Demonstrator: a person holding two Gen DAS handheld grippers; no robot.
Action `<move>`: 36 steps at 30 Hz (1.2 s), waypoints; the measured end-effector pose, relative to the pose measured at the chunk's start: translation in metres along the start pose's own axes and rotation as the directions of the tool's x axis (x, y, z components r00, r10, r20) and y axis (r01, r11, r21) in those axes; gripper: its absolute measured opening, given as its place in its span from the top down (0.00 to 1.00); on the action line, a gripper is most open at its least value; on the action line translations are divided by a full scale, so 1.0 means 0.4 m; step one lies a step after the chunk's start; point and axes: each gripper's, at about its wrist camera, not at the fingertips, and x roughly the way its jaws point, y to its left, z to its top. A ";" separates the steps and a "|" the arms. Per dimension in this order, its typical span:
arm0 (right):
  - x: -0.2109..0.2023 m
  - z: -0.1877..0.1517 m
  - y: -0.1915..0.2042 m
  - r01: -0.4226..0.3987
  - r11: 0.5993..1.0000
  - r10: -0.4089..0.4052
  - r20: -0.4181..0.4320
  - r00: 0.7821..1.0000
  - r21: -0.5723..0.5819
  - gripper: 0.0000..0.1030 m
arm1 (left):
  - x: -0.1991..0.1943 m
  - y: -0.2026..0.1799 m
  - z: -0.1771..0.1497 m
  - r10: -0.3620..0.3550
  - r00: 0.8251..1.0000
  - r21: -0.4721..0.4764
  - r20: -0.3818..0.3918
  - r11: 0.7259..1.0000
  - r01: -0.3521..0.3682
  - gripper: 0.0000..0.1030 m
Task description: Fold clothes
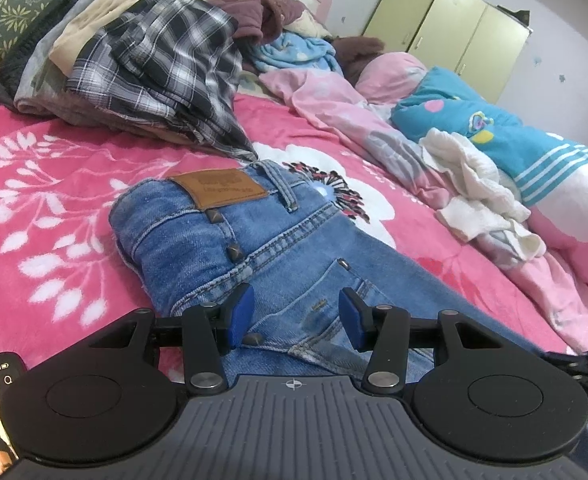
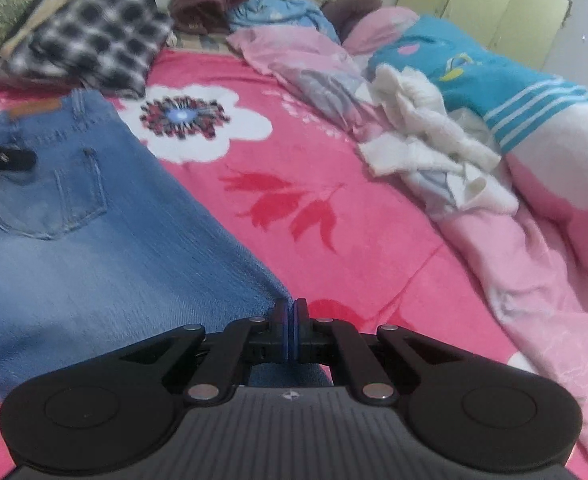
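Bed (image 2: 334, 184) carries jeans (image 1: 253, 248): heavy, stiff denim, not fragile.
Left tongs (image 1: 296, 316) spread over the pocket; right tongs (image 2: 292, 330) pressed together at the leg edge; best hold: waistband.

Left gripper (image 1: 296, 316) jaws stand apart; right gripper (image 2: 290, 330) jaws closed together.

Both views are evenly and fairly brightly lit by soft, diffuse light, with no hard shadows; only faint shade lies under the folded blue denim jeans (image 1: 229, 248) on the pink flowered bed blanket (image 1: 53, 184). The left wrist view is sharp. The right wrist view is smeared by motion blur, most on the black-and-white checked shirt (image 2: 93, 36). Fisheye distortion bends the pale green cupboard (image 1: 450, 24), and the corners go dark.
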 end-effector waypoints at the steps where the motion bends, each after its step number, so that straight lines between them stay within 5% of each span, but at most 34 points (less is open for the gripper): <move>1: 0.015 -0.007 0.003 0.002 1.000 -0.002 -0.011 1.000 -0.006 0.99 | 0.001 0.000 0.000 0.000 1.000 0.002 0.000 1.000 0.000 0.53; 6: 0.072 -0.040 0.032 0.013 0.999 -0.015 -0.045 0.999 -0.050 0.98 | 0.005 -0.001 0.002 -0.002 1.000 0.001 -0.005 1.000 0.002 0.53; 8: 0.058 -0.027 0.004 -0.008 1.000 0.008 -0.054 0.999 0.008 0.96 | 0.005 -0.001 0.002 -0.002 1.000 -0.005 -0.006 1.000 0.002 0.53; 11: 0.021 -0.004 -0.059 -0.033 0.992 0.040 -0.063 0.997 0.119 0.80 | 0.005 0.002 0.002 -0.004 1.000 -0.012 -0.008 1.000 0.004 0.53; 16: -0.064 0.038 -0.138 -0.106 0.943 0.096 0.048 0.994 0.317 0.79 | 0.003 0.003 0.004 -0.007 1.000 -0.021 -0.010 1.000 0.007 0.53; 23: 0.035 0.138 0.062 -0.339 0.919 0.335 0.056 0.941 0.200 0.81 | 0.003 -0.001 0.005 -0.004 1.000 -0.016 -0.009 1.000 0.004 0.53; 28: 0.212 0.169 0.146 -0.278 0.935 0.297 -0.058 0.953 0.221 0.82 | 0.007 0.003 0.009 -0.016 1.000 -0.018 -0.017 1.000 0.016 0.53; 32: 0.185 0.209 0.136 -0.255 0.931 0.291 -0.111 0.950 0.261 0.81 | -0.004 -0.006 0.010 -0.011 1.000 -0.005 -0.018 1.000 0.011 0.51; 36: 0.117 0.222 0.113 -0.255 0.929 0.279 -0.055 0.959 0.268 0.80 | -0.038 0.012 0.022 -0.044 0.999 -0.053 0.007 0.998 0.044 0.47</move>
